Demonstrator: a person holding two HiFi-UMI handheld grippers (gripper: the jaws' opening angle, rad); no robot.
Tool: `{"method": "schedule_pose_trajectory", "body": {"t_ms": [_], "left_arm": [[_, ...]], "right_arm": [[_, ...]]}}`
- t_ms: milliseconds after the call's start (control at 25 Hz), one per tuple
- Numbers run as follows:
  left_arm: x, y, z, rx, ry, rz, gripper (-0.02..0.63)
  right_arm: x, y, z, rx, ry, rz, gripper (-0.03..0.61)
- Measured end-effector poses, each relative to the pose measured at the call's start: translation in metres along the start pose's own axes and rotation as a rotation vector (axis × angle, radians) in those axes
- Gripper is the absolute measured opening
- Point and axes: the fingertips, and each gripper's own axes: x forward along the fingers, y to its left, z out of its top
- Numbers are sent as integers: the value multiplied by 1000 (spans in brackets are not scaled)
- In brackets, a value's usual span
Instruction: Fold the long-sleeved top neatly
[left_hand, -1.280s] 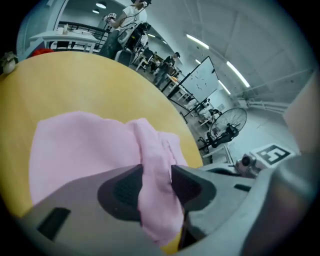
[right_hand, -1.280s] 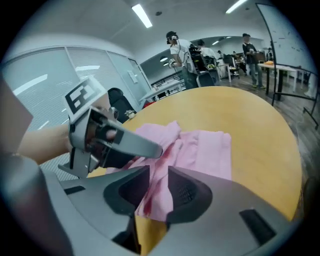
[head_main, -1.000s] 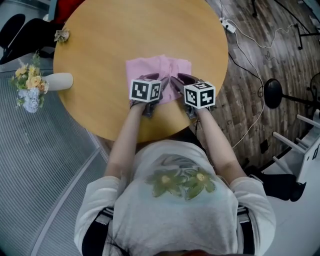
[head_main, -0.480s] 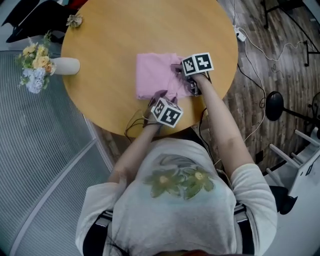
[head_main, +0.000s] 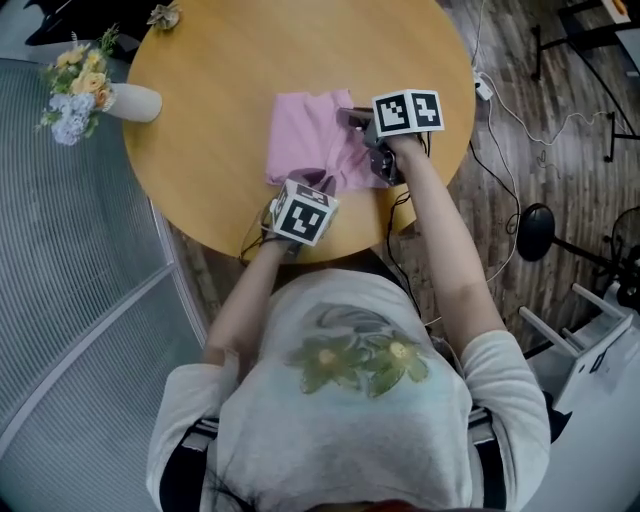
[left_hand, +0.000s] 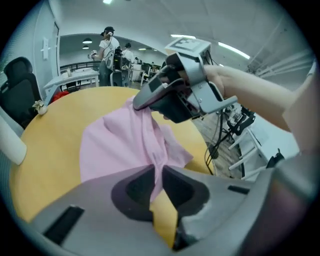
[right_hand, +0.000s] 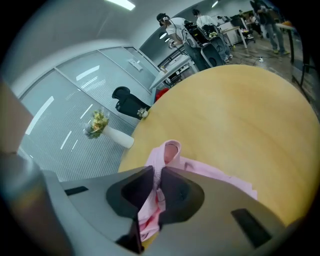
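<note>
A pink long-sleeved top (head_main: 308, 140) lies partly folded on the round wooden table (head_main: 220, 120). My left gripper (head_main: 314, 187) is at the top's near edge; its jaws are closing and a fold of pink cloth (left_hand: 156, 170) is pinched between them. My right gripper (head_main: 354, 121) is at the top's right side, pointing left. Its jaws are closing too, with bunched pink cloth (right_hand: 156, 176) squeezed between the pads. In the left gripper view the right gripper (left_hand: 142, 101) lifts a ridge of the top (left_hand: 120, 142) off the table.
A white vase of flowers (head_main: 98, 95) lies near the table's left edge, and a small dried sprig (head_main: 165, 14) sits at its far edge. Cables (head_main: 480, 80) run over the wooden floor to the right. People (left_hand: 107, 47) stand far behind the table.
Both grippers sat side by side on the top's near edge. The right one has moved to the far right side, the left one stays near, and both have closed on cloth.
</note>
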Motion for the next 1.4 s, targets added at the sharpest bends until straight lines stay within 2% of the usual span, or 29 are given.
{"method": "schedule_pose_trajectory", "body": {"t_ms": [160, 320, 440, 520, 640, 720, 840, 880, 920, 960, 1000, 1080, 1160, 1200, 1280, 1320, 1400], "left_arm": [[-28, -22, 31, -18, -79, -65, 52], [-22, -56, 49, -34, -111, -139, 52], [5, -87, 52, -6, -86, -164, 52], [31, -104, 52, 3, -63, -178, 52], [71, -111, 42, 13, 0, -151, 52], [100, -111, 27, 14, 31, -118, 52], [123, -105, 19, 23, 6, -68, 69], [124, -105, 19, 26, -4, -72, 84], [122, -107, 21, 26, -12, -86, 100], [118, -109, 24, 22, -20, -109, 128], [110, -111, 26, 12, -33, -136, 153], [87, -114, 34, -22, -84, -188, 156], [57, -109, 41, -55, -148, -220, 156], [42, -101, 42, -61, -174, -220, 156], [19, -75, 40, -48, -204, -176, 156], [13, -57, 37, -30, -206, -133, 156], [9, -18, 29, 12, -184, -35, 156]], "right_arm": [[-38, 12, 15, -16, -33, 27, 58], [-75, -9, 13, -18, -72, -19, 58], [-95, -44, -3, 17, -80, -78, 58], [-100, -73, -14, 26, -63, -147, 58], [-95, -108, -29, 18, -36, -235, 58], [-82, -126, -36, -3, -45, -259, 58], [-66, -144, -37, -58, -113, -279, 65], [-66, -147, -36, -79, -143, -295, 132], [-70, -148, -33, -95, -179, -312, 184], [-77, -146, -29, -105, -228, -325, 196], [-89, -142, -25, -111, -288, -332, 196], [-115, -124, -19, -141, -405, -325, 196], [-130, -91, -28, -214, -443, -274, 194], [-128, -72, -41, -256, -417, -228, 193], [-106, -46, -77, -348, -291, -155, 183], [-94, -45, -96, -393, -213, -157, 176], [-80, -63, -124, -462, -94, -245, 166]]}}
